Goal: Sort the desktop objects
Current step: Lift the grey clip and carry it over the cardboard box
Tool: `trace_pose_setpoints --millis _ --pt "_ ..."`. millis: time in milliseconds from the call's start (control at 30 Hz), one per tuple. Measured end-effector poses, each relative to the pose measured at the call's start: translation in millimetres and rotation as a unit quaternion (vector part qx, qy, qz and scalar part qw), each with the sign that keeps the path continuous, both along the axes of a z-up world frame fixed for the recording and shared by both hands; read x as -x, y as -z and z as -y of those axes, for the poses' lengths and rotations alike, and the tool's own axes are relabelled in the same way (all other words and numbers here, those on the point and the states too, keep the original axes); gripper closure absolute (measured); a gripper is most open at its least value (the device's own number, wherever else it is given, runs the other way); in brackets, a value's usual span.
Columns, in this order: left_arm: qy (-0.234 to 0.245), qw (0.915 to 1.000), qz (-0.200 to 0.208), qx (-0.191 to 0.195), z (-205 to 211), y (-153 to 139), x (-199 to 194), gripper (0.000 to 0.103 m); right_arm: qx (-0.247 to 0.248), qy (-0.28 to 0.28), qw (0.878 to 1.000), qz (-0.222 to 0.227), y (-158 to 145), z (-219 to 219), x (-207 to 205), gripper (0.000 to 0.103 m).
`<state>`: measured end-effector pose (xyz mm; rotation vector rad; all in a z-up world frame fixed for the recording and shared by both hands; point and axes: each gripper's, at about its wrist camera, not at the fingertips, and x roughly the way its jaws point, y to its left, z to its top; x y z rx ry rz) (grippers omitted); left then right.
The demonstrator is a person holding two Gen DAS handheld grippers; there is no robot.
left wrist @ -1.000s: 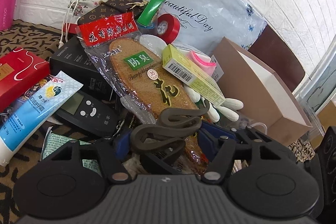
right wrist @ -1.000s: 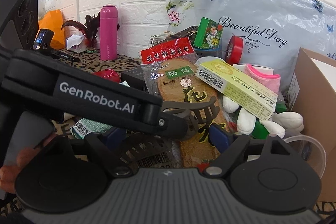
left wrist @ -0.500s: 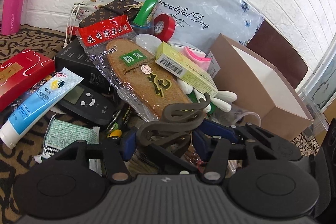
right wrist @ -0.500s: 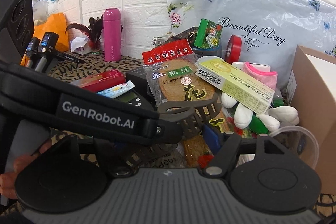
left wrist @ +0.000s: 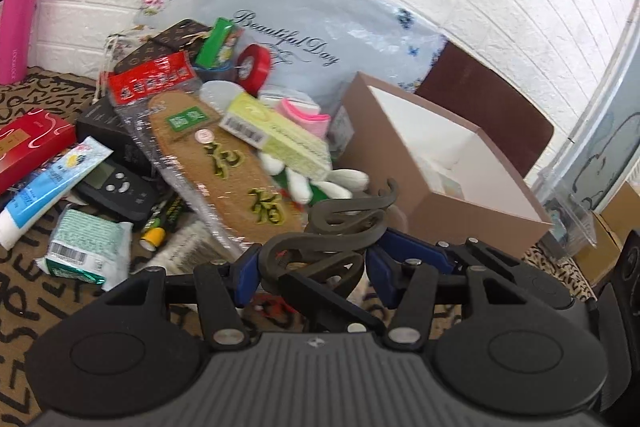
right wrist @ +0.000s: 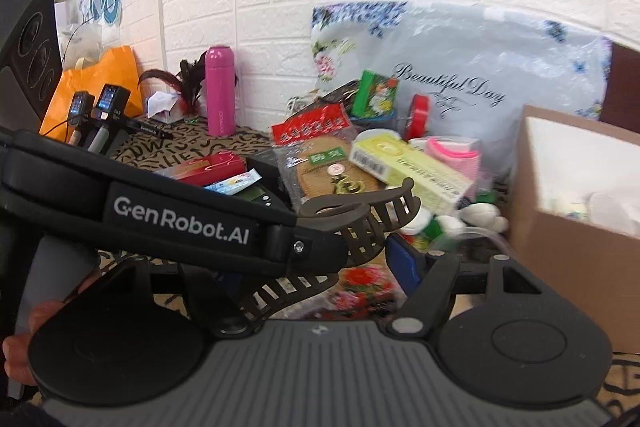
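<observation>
Left gripper (left wrist: 310,267): my jaws clamp the dark hair claw (left wrist: 340,227), raised just before the cardboard box (left wrist: 432,187).
Right gripper (right wrist: 320,263): jaws part-open around that claw; whether they grip it I cannot tell.

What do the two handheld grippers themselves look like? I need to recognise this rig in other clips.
Both are matte black. The left gripper has blue finger pads on black linkage arms with silver pivot pins, above a ribbed grey body flanked by two round black discs. Its side reads "GenRobot.AI" in white in the right wrist view. The right gripper looks alike. No cables or sleeves show.
</observation>
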<state>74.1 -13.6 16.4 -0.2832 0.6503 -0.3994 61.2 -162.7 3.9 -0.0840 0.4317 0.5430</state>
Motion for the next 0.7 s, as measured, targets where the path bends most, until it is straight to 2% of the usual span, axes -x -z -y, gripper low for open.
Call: trace_pose_setpoints --millis 300,700 --pt "0.047 0.9983 0.034 -0.014 58 -23 10 0.045 -0.023 0.048 0.998 0.027 -21 55 22 0.032" --pt "0.102 0.9933 0.052 -0.015 129 -46 -15 0.045 -0.057 0.118 0.989 0.061 -39 127 16 0.037"
